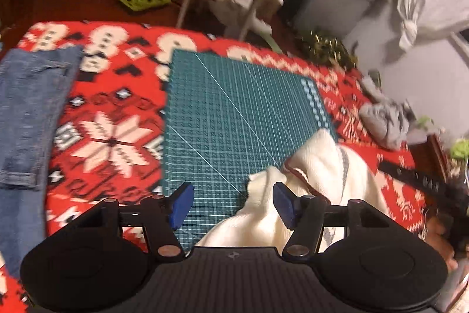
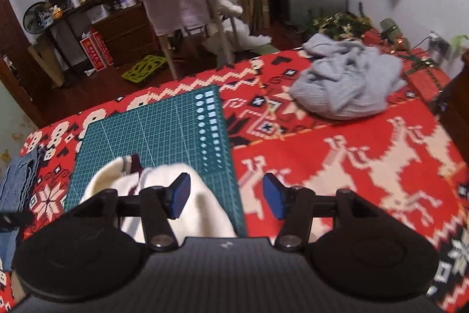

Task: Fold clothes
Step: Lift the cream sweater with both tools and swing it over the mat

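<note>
Covering the bed, a red patterned blanket point(image 2: 366, 154) is seen; no writing can be read. A cream sweater point(image 1: 316, 163), maroon-trimmed and partly hidden, lies crumpled on the green cutting mat point(image 1: 228, 107). Left gripper point(image 1: 233, 203) and right gripper point(image 2: 225, 194) are held wide, empty.

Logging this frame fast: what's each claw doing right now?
Left claw: open, holding nothing, over the cream garment.
Right claw: open, holding nothing.

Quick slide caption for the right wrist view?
Open right gripper above cream sweater on green cutting mat; grey garment crumpled beyond.
</note>
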`<action>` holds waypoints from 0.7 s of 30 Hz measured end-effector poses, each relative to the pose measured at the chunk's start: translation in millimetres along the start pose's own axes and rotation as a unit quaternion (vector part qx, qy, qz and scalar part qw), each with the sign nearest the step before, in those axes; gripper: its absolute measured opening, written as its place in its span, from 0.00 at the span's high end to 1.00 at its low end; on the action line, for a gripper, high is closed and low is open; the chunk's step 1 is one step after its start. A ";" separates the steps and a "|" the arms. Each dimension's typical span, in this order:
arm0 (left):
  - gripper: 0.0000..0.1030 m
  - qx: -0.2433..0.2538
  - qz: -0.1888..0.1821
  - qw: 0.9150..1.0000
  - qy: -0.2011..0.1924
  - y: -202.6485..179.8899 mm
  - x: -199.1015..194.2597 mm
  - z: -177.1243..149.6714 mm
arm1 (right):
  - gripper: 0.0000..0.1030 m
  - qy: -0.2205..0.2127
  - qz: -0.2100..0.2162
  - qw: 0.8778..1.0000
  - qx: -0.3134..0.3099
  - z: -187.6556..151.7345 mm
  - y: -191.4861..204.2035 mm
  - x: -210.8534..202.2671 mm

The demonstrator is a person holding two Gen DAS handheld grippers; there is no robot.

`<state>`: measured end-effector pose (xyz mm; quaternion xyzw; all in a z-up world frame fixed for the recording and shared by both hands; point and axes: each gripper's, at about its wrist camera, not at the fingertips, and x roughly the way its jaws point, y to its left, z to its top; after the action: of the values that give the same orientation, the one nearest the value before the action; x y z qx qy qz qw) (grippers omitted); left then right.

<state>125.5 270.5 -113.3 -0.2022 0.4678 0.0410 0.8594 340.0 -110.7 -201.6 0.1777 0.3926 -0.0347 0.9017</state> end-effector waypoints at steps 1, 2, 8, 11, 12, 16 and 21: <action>0.43 0.006 -0.001 1.000 0.008 -2.3 7.9 0.2 | 0.42 0.008 0.003 1.000 0.003 0.8 -0.2 8.7; 0.43 0.013 -0.003 1.000 0.017 -5.7 12.8 -0.9 | 0.42 0.016 0.006 1.000 0.006 1.5 -0.3 17.3; 0.52 0.058 -0.011 0.996 0.063 -19.2 38.2 -14.5 | 0.58 0.048 0.025 0.998 -0.028 -11.0 10.5 42.1; 0.87 0.083 0.022 0.994 0.066 -28.5 44.6 -21.0 | 0.91 0.056 0.024 0.997 -0.038 -16.1 18.0 41.8; 0.89 0.088 0.036 0.994 0.055 -30.5 42.7 -22.9 | 0.92 0.041 0.015 0.998 -0.048 -17.2 21.4 37.7; 0.91 0.090 0.082 0.992 -0.017 -31.8 16.7 -19.5 | 0.92 -0.019 -0.005 0.999 -0.034 -11.6 20.2 10.5; 0.91 -0.010 0.075 0.992 -0.103 2.2 -33.8 -1.5 | 0.93 -0.082 0.004 0.995 0.050 3.7 -10.7 -22.2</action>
<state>104.9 275.9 -86.9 -0.1703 0.3904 0.1305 0.8953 325.1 -123.7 -186.4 0.2203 0.3149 -0.0653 0.9209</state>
